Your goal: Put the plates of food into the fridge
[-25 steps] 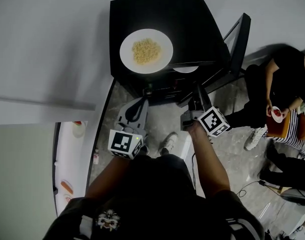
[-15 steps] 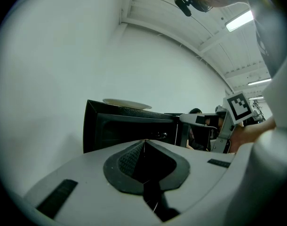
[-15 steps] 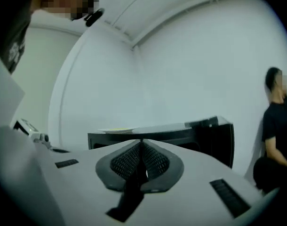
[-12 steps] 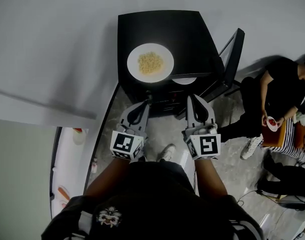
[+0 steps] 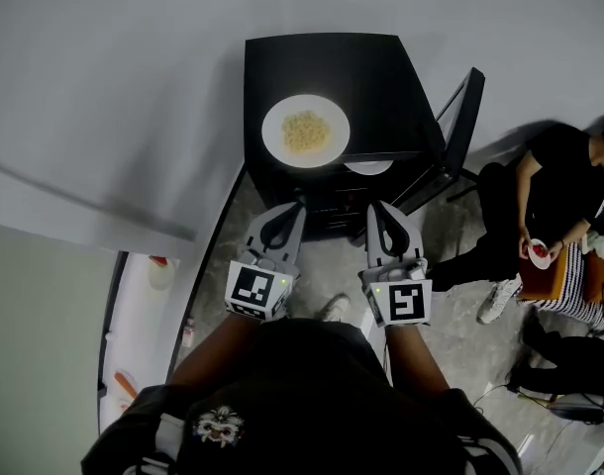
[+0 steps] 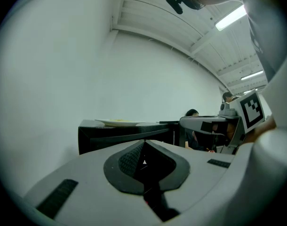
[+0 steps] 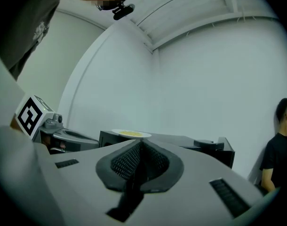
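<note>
Plate point(image 5: 305, 132), upper centre, likely rigid, breakable: take its rim; left gripper point(image 5: 296, 207) and right gripper point(image 5: 374, 209) closed, empty

I read this as a bare test room or lab, not a home kitchen. It has plain white walls point(image 5: 114, 87), a panelled ceiling point(image 6: 148, 18) with strip lights point(image 6: 230, 17), and a grey stone-look floor point(image 5: 451, 305). A small black fridge point(image 5: 322, 67) stands against the wall. A person point(image 5: 564, 181) sits on the floor near the fridge's open door. A white counter point(image 5: 134, 315) carries a few small food items.
</note>
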Action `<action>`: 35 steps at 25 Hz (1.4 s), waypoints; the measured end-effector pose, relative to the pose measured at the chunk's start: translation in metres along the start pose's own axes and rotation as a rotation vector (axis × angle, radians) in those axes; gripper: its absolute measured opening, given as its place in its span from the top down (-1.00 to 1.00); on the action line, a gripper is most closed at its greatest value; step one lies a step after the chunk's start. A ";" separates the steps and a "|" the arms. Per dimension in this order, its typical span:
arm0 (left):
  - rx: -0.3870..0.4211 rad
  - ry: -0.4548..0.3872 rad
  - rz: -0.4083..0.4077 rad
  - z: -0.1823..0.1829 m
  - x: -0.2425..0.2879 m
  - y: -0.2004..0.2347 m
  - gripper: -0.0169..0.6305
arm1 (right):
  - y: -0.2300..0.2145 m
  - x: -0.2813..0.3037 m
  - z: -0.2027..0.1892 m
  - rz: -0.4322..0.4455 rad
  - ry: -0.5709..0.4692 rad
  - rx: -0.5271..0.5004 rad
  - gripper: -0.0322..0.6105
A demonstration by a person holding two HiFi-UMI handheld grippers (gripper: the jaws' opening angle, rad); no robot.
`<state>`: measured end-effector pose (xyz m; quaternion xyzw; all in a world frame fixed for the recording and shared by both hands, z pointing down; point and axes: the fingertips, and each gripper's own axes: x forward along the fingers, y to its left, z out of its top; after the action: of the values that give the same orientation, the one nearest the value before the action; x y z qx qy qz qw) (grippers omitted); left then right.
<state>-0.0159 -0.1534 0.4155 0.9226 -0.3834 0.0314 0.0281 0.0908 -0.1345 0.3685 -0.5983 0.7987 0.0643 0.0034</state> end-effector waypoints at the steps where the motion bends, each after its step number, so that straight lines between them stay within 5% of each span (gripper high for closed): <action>1: 0.019 -0.001 0.007 0.002 -0.001 -0.001 0.88 | 0.002 0.000 0.000 0.004 0.000 -0.008 0.80; 6: 0.010 -0.024 0.018 0.010 -0.003 0.003 0.88 | 0.006 0.000 -0.002 0.007 0.006 -0.006 0.80; 16: -0.240 -0.072 0.002 0.019 0.000 0.013 0.88 | 0.001 -0.004 -0.003 -0.029 -0.011 0.015 0.80; 28: -0.861 -0.227 -0.184 0.045 0.017 0.016 0.85 | -0.003 -0.013 0.000 -0.030 -0.037 0.001 0.80; 31: -1.009 -0.249 -0.181 0.044 0.021 0.023 0.43 | -0.002 -0.012 -0.001 -0.022 -0.038 0.005 0.80; 35: -1.160 -0.272 -0.172 0.043 0.029 0.031 0.36 | -0.002 -0.013 0.000 -0.011 -0.042 0.013 0.80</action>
<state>-0.0157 -0.1988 0.3757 0.7803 -0.2623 -0.3035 0.4798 0.0964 -0.1229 0.3698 -0.6011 0.7956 0.0719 0.0244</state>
